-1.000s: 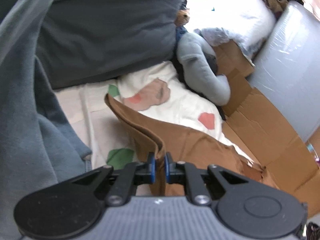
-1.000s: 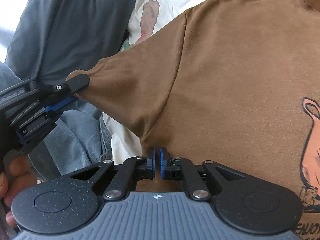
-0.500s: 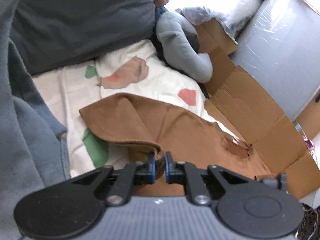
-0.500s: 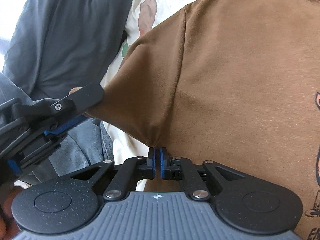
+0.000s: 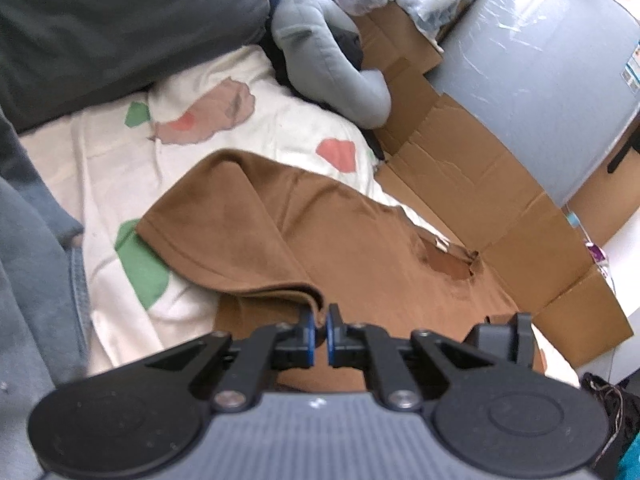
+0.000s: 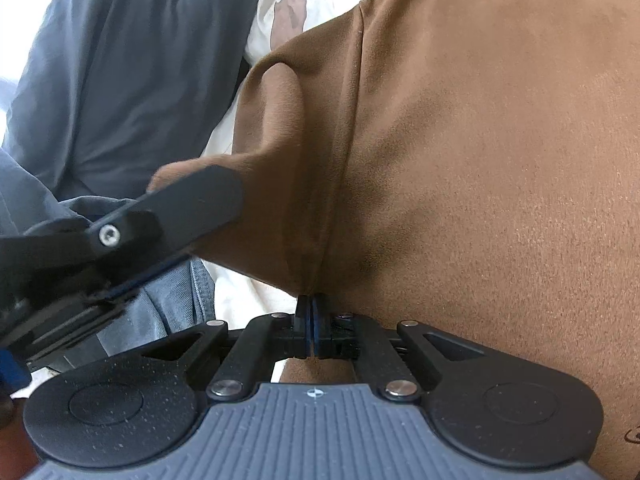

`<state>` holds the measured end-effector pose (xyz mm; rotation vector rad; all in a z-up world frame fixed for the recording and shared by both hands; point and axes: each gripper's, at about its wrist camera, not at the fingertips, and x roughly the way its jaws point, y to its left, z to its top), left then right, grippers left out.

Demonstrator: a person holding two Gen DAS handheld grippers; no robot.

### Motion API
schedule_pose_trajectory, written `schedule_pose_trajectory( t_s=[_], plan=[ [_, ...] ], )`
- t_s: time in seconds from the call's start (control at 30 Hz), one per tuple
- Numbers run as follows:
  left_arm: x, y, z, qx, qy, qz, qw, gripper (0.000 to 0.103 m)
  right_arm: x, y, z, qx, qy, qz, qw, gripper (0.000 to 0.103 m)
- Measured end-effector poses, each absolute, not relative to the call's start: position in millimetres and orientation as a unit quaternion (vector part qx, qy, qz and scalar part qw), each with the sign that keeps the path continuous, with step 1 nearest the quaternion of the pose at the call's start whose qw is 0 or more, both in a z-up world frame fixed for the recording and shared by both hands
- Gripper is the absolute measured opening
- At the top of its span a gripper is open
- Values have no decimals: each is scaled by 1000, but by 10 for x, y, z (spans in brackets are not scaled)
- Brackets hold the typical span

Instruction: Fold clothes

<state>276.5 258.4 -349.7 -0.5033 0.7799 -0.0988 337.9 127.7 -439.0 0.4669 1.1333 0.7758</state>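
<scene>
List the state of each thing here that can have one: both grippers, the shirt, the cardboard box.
Left gripper: jaws shut on the brown T-shirt's sleeve.
Right gripper: jaws shut on the same shirt near the sleeve seam.
Brown T-shirt: spread on the bedsheet, one sleeve folded inward, not yet fully folded.
Cardboard box: opened out flat.

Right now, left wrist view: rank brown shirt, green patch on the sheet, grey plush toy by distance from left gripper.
1. brown shirt: pinched in the left gripper, dead ahead.
2. green patch: on the sheet, ahead-left.
3. grey plush toy: far end, against the cardboard.
</scene>
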Motion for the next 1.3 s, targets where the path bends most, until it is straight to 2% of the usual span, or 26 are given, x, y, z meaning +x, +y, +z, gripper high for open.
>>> schedule_pose_trajectory(
  t_s=[0.1,0.23,0.3,0.37,0.53,0.73,0.87,1.07,1.13,1.2,1.23,1.3],
  plan=[
    [2770,2546,-3531,-248,393,-63,883,9,3366,1243,-4377,212,518,362,745,7],
    [2661,2578,-3530,-264,390,-65,880,37,3324,1132,-4340,205,523,367,742,10],
    [2591,2598,-3525,-268,387,-63,880,41,3302,1064,-4317,202,523,364,743,14],
    [2535,2626,-3522,-270,384,-56,881,41,3305,1016,-4277,204,522,357,747,22],
    [2534,2691,-3577,-241,396,-8,886,40,3422,900,-4232,206,515,331,763,28],
    [2562,2715,-3717,-204,416,23,886,39,3557,620,-4188,202,505,297,785,34],
    [2592,2691,-3827,-182,431,29,883,39,3633,463,-4164,197,499,285,795,34],
    [2650,2699,-3972,-167,442,42,880,23,3720,597,-4170,163,491,287,806,34],
    [2663,2707,-3988,-166,442,42,880,16,3729,608,-4154,157,489,290,807,33],
    [2667,2703,-3998,-162,443,41,881,12,3748,615,-4136,150,488,294,808,24],
    [2668,2701,-4003,-159,443,41,881,11,3763,627,-4129,145,489,293,809,16],
    [2668,2687,-4002,-152,443,41,883,10,3791,646,-4100,138,488,295,810,10]
  ],
)
